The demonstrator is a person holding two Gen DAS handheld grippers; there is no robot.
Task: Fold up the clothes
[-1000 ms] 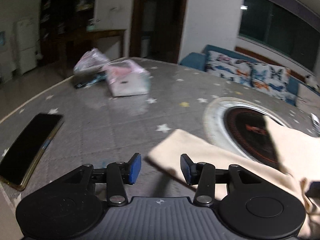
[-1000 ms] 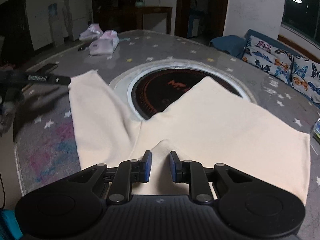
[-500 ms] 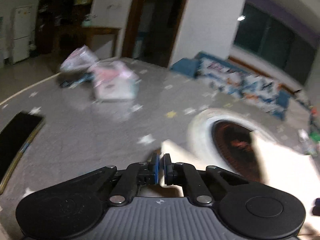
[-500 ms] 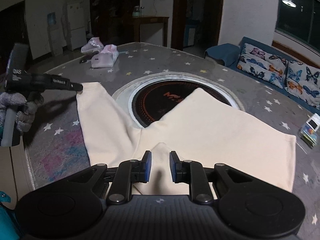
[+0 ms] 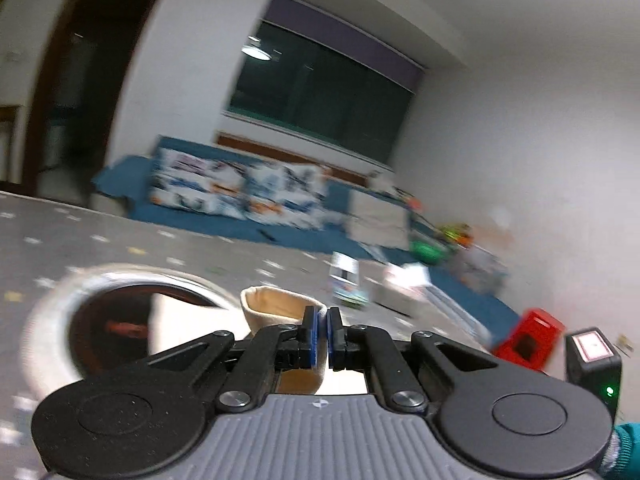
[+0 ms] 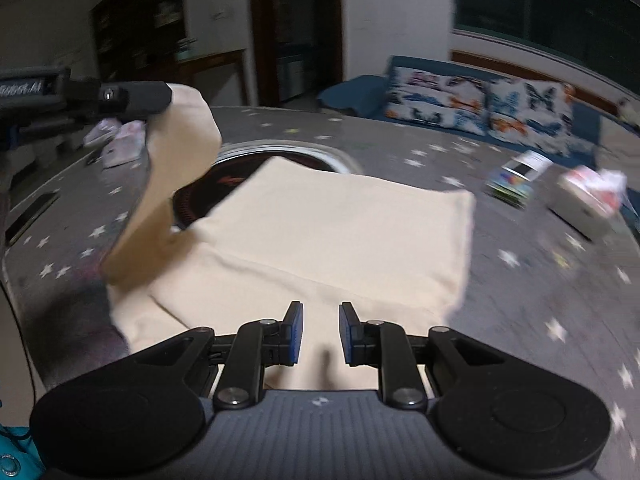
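Fold judged barely begun: the cream cotton shorts (image 6: 320, 240) lie mostly flat on the grey star-patterned round table (image 6: 540, 300), one leg raised at 10 o'clock and not yet laid over. The left gripper (image 5: 320, 326) is pinched tight on that leg's hem. The right gripper (image 6: 320, 334) is parted moderately, empty, hovering over the waistband at 6 o'clock; contact cannot be told.

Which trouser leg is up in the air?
The leg pinched by the left tool. The other leg lies flat on the table.
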